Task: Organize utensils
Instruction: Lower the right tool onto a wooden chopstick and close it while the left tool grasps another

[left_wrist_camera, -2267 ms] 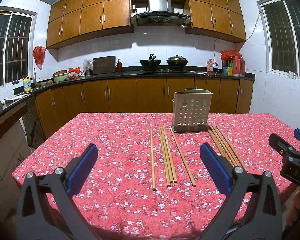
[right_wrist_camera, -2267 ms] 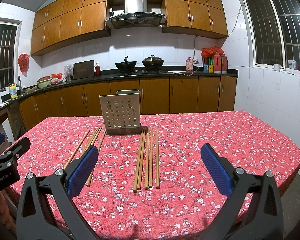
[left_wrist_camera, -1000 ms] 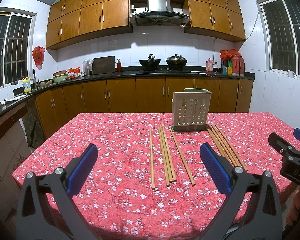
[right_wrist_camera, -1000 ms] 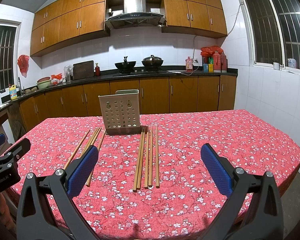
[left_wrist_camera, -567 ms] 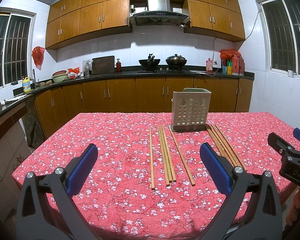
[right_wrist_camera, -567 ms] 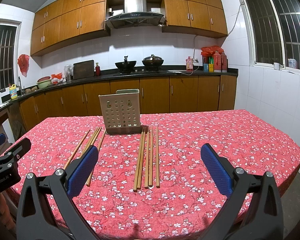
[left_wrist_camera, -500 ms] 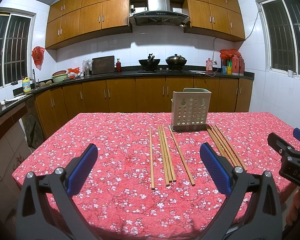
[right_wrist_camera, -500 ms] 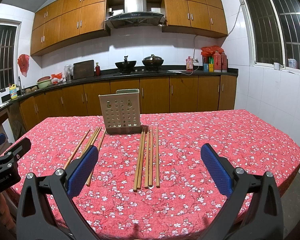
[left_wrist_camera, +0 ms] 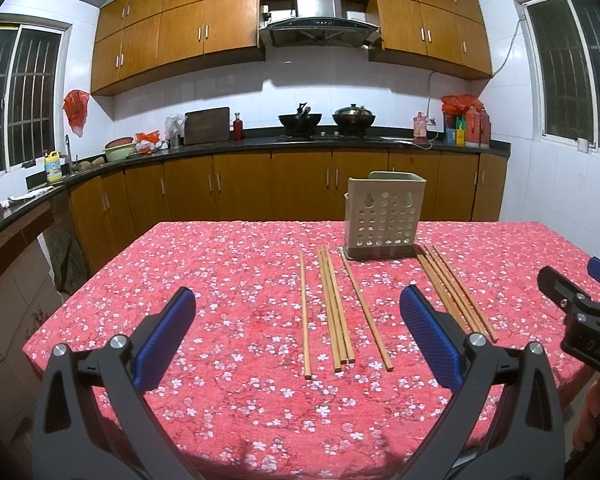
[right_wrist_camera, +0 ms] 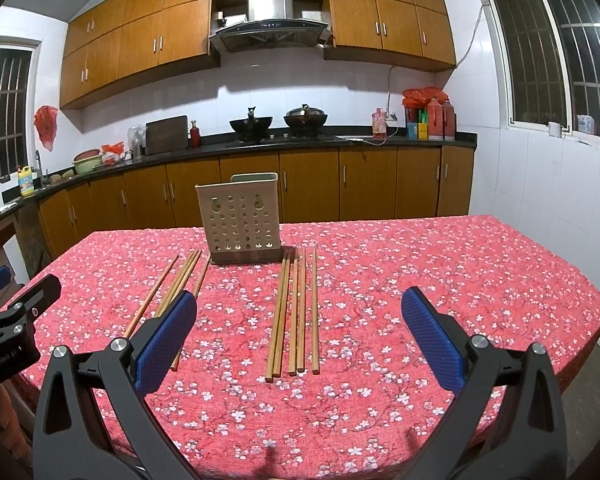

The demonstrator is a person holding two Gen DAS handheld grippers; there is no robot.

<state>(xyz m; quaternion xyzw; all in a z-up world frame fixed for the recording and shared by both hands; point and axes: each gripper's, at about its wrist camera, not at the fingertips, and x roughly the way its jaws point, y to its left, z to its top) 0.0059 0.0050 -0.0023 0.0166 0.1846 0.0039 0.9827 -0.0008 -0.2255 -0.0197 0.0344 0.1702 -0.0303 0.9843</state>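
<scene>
A beige perforated utensil holder [left_wrist_camera: 384, 216] stands upright on the red floral table [left_wrist_camera: 228, 280]; it also shows in the right wrist view [right_wrist_camera: 242, 220]. Several wooden chopsticks lie flat in two groups in front of it: a left group [left_wrist_camera: 334, 308] and a right group [left_wrist_camera: 448, 286], seen from the right wrist as a left group [right_wrist_camera: 172, 286] and a right group [right_wrist_camera: 296, 312]. My left gripper [left_wrist_camera: 296, 328] is open and empty above the near table edge. My right gripper [right_wrist_camera: 298, 330] is open and empty, also at the near edge.
The right gripper's body [left_wrist_camera: 580, 320] shows at the right edge of the left wrist view; the left gripper's body [right_wrist_camera: 8, 328] shows at the left edge of the right view. Kitchen counters [left_wrist_camera: 260, 136] and cabinets stand behind the table.
</scene>
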